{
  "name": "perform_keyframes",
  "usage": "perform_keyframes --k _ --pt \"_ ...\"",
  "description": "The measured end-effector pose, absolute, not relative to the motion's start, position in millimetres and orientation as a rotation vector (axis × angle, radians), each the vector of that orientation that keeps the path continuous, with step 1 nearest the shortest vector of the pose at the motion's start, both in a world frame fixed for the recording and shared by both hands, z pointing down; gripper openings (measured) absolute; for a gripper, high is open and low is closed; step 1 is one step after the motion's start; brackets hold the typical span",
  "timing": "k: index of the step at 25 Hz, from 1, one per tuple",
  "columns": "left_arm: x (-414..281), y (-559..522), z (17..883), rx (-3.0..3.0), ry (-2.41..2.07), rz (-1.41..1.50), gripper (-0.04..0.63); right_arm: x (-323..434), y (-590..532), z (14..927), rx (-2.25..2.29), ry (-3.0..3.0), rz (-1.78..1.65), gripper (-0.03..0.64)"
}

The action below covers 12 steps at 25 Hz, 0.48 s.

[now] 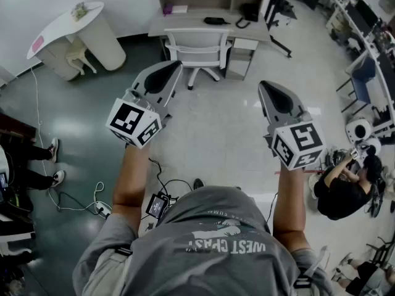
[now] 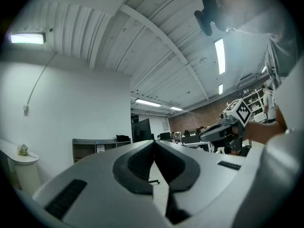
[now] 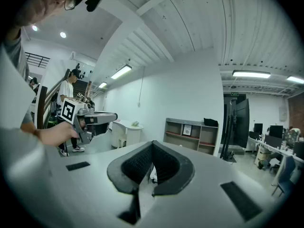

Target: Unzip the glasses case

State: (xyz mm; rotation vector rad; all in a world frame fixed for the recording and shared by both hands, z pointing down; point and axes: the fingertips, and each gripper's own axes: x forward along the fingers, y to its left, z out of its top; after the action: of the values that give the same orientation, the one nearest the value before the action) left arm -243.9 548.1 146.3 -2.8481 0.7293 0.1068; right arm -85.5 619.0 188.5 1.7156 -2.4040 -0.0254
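No glasses case shows in any view. In the head view I hold both grippers out level in front of my chest, above the floor. My left gripper (image 1: 171, 65) has its jaws together with nothing between them, and its own view shows the dark pads (image 2: 142, 163) meeting at the tip. My right gripper (image 1: 264, 86) is likewise shut and empty, with its pads (image 3: 164, 165) closed. Each gripper shows in the other's view: the right gripper (image 2: 222, 130) and the left gripper (image 3: 100, 118), both held out in a hand.
A desk (image 1: 207, 22) with a white office chair (image 1: 197, 49) stands ahead. A white rounded table (image 1: 68, 23) is at far left. Cables (image 1: 92, 202) lie on the floor at lower left. A seated person (image 1: 345, 187) is at right, and someone's legs (image 1: 37, 162) at left.
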Motion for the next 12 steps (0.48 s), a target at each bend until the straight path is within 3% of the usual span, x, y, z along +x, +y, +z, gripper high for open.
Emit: perform_keyframes --k 12 --pt "-254 525 163 -2.852 0.747 0.101 0.0 -93 601 198 1.719 -2.4 0.003 0.006"
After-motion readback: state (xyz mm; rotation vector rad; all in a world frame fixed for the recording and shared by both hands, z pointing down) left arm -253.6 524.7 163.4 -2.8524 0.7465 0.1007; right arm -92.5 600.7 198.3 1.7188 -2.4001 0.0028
